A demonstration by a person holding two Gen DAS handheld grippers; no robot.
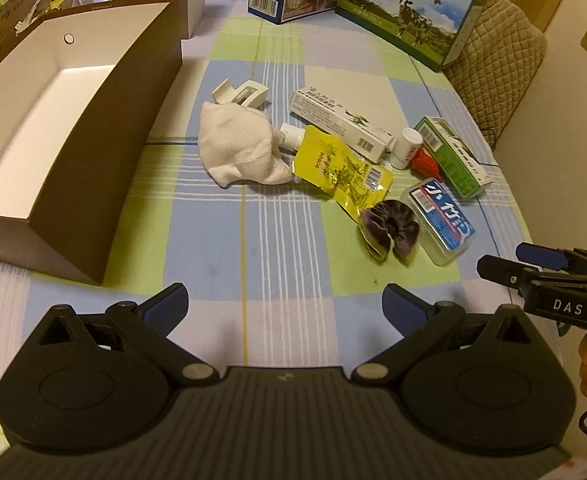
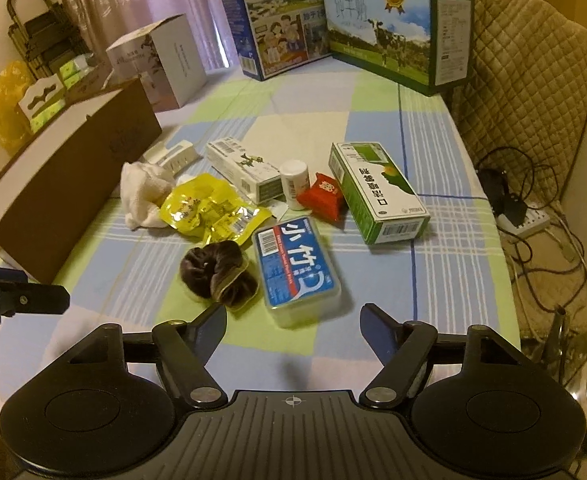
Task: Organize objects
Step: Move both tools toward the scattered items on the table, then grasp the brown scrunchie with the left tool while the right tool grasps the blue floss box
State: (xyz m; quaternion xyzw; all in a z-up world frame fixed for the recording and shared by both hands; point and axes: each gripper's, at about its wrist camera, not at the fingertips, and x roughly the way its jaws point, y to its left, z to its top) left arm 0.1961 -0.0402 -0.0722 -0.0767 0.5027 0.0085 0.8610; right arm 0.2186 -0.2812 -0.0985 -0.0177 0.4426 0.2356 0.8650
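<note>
From your left wrist, the left tongs [image 1: 285, 306] hang wide over bare checked cloth on the bench [image 1: 253, 240], gripping nothing. The brown box [image 1: 77, 128] sits open at far left with its white inside bare. The clutter lies ahead and to the right: a white cloth [image 1: 237, 148], a yellow pouch [image 1: 339, 166] touching it, a dark scrunchie [image 1: 389, 232] on the pouch's near corner, and a blue case [image 1: 439, 220] just beside the scrunchie. The right tongs [image 1: 533, 268] enter at the right edge. From your right wrist, the right tongs [image 2: 293, 322] stand partly open with nothing between them, and the blue case [image 2: 297, 268] lies just ahead. The scrunchie [image 2: 219, 276] touches the case's left side. A green carton [image 2: 377, 192] lies to the right, apart from the case, a red packet [image 2: 325, 196] against its left side. The box [image 2: 73, 184] stands at left.
</note>
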